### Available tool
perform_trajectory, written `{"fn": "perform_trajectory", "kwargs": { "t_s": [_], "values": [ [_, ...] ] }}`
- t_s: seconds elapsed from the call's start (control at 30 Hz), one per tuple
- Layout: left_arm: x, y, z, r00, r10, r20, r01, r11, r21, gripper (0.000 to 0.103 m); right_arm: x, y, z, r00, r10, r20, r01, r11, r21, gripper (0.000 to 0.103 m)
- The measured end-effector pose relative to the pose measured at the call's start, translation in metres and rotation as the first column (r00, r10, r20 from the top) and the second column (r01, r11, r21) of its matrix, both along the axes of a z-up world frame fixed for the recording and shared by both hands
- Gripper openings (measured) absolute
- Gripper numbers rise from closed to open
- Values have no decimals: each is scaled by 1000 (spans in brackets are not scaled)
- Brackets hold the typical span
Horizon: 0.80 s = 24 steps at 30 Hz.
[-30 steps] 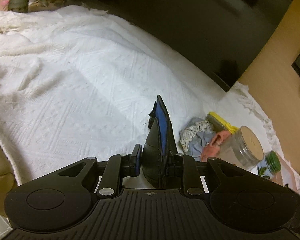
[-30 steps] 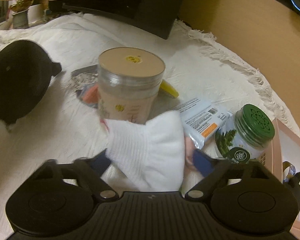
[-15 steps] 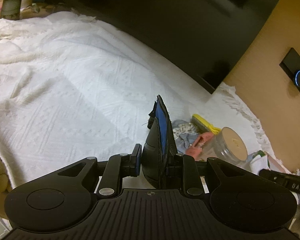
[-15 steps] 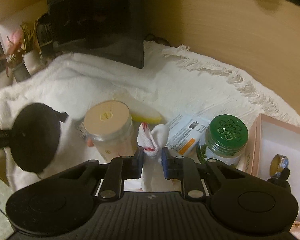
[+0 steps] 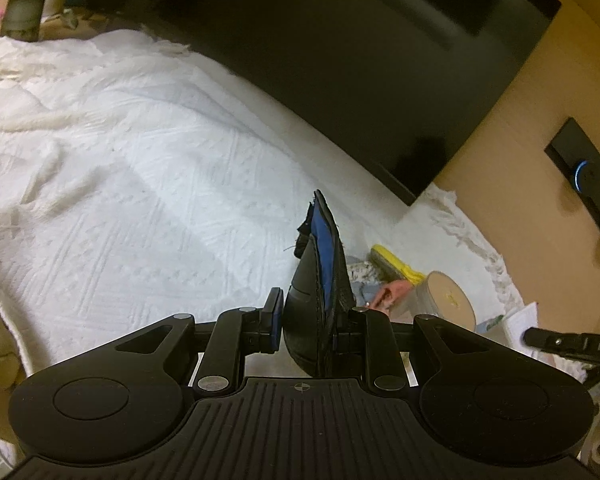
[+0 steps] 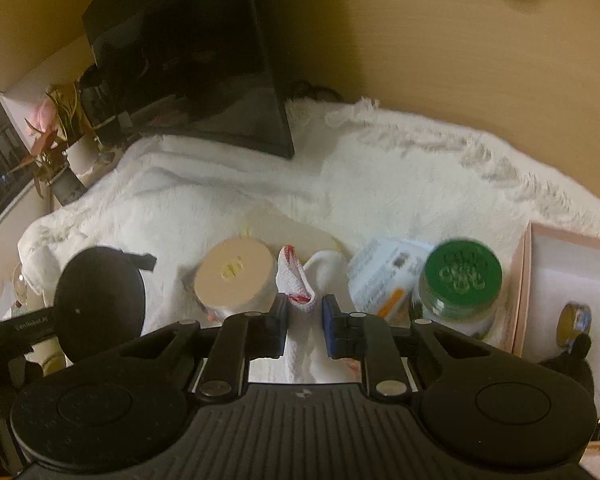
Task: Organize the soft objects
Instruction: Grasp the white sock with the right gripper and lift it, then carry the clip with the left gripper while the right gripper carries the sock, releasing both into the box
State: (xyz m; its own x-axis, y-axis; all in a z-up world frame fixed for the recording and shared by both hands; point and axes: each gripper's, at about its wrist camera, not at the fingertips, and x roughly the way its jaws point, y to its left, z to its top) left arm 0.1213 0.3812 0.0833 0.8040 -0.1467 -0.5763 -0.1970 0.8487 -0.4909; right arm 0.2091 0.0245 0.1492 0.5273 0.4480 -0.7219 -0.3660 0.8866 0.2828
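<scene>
My left gripper (image 5: 310, 316) is shut on a black pouch with a blue lining (image 5: 320, 280) and holds it upright above the white blanket (image 5: 132, 200). The same pouch shows as a black disc in the right wrist view (image 6: 100, 304). My right gripper (image 6: 305, 320) is shut on a white sock with a red-trimmed opening (image 6: 300, 280), lifted above the blanket. A small heap of soft cloths, grey patterned and pink (image 5: 380, 288), lies beside the jar.
A clear jar with a tan lid (image 6: 236, 276) (image 5: 448, 304), a green-lidded jar (image 6: 460, 276), a white packet (image 6: 384, 276), a yellow item (image 5: 396, 264) and a pink open box (image 6: 560, 280) stand around. A dark TV screen (image 5: 360, 60) rises behind.
My right gripper has closed on the white sock and lifted it up and back from the jars. My left gripper has kept its hold on the pouch and shifted slightly.
</scene>
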Motion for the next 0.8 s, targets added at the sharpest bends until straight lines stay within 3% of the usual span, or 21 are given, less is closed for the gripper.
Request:
{"fn": "perform_trajectory", "kwargs": {
  "t_s": [0.27,0.47,0.53,0.67,0.8],
  "values": [
    [24,-10,47,993,-61,101,56,997,55,24,3,9,64,991,-6,132,6,1000,-5,17],
    [57,-61,91,965,-177,195,168,984,60,24,-16,-25,111,965,-61,254,61,998,12,17],
    [68,-87,99,951,-237,198,233,972,41,24,-21,-43,120,956,-97,277,95,995,21,17],
    [84,-158,108,907,-372,197,364,928,74,24,-36,-89,127,912,-209,353,228,974,-11,17],
    [99,-232,101,847,-506,164,500,862,80,24,-41,-138,127,873,-321,367,349,937,-11,17]
  ]
}}
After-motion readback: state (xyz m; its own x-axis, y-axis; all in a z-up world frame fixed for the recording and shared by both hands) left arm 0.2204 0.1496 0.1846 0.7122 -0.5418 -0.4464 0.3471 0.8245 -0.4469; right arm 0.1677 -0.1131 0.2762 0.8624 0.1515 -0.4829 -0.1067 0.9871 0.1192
